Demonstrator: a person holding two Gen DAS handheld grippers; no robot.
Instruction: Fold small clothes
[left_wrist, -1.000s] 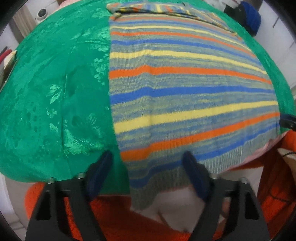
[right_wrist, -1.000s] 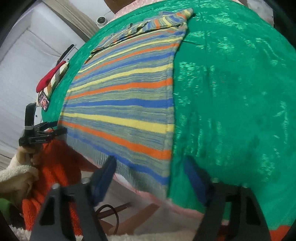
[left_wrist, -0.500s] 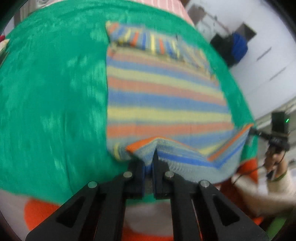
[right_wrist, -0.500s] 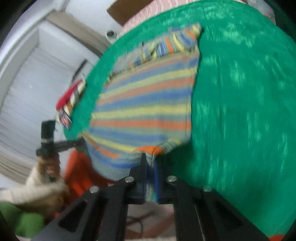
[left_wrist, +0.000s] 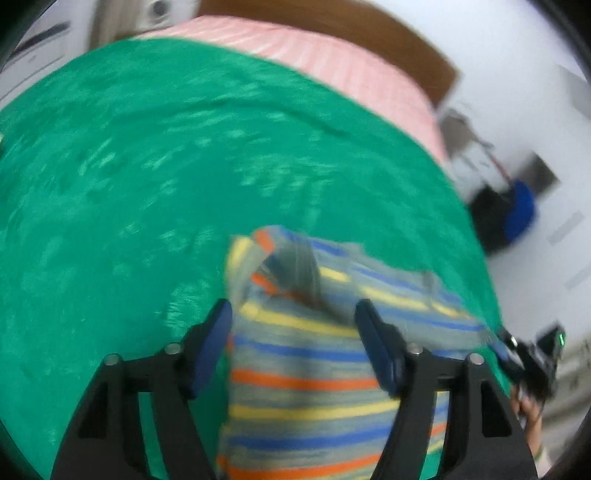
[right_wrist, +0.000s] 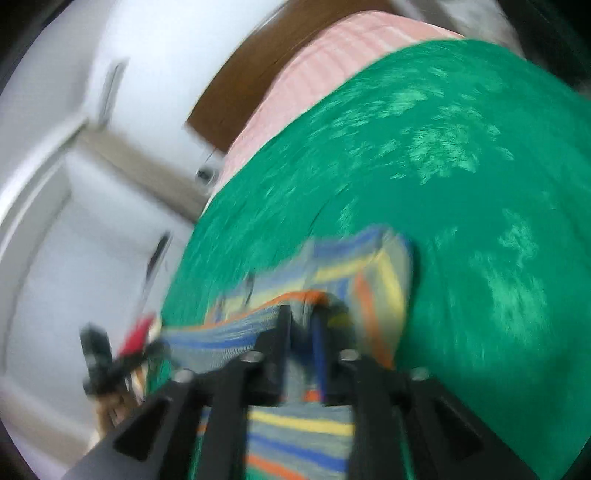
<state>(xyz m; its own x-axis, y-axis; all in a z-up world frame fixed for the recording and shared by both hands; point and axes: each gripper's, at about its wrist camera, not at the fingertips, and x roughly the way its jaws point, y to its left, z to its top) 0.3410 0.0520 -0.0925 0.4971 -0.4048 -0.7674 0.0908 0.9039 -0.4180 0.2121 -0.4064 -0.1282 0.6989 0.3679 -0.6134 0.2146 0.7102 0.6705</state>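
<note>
Knitwear, our striped sweater (left_wrist: 314, 373), lies doubled at six o'clock on the green cloth (left_wrist: 129, 184); left gripper (left_wrist: 293, 343) released, right gripper (right_wrist: 301, 332) clenching the hem. We should let go squarely, edges matched.

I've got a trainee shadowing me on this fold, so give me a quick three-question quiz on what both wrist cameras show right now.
1. True or false: the left gripper is clamped on the striped sweater.
2. Multiple choice: the right gripper is A) wide open above the cloth, B) shut on a fold of the striped sweater, C) out of view.
3. Fill in: the sweater lies on a ____ coloured cover.

Key
1. False: its fingers stand apart, with the sweater lying between them.
2. B: the fingers are together with knit fabric bunched between them.
3. Green; a pink striped sheet shows beyond its far edge.
</note>
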